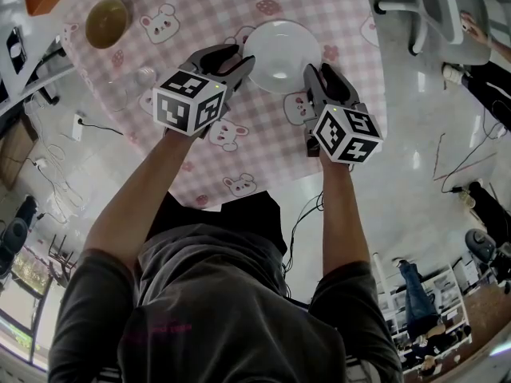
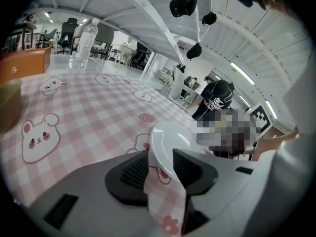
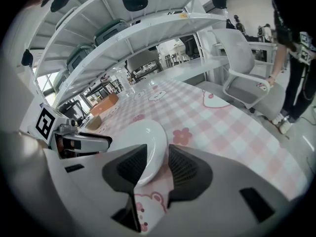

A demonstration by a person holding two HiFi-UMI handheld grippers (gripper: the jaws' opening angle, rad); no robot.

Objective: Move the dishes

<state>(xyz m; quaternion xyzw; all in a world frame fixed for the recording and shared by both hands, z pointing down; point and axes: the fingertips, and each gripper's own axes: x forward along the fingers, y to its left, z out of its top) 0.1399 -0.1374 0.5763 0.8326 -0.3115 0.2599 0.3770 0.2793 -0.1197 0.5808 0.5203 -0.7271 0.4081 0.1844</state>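
Here the right tongs [image 1: 318, 75] grip the white plate [image 1: 281, 54] by its rim; the left tongs [image 1: 240, 61] loosely straddle its opposite edge.

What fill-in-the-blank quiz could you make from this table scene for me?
1. The white plate rests on a ___ and white checked tablecloth.
2. The left hand-held gripper and right hand-held gripper each have the plate's ___ between the jaws.
3. In the left gripper view, a clear plastic ___ stands far across the tablecloth.
Missing words: pink; rim; bottle.
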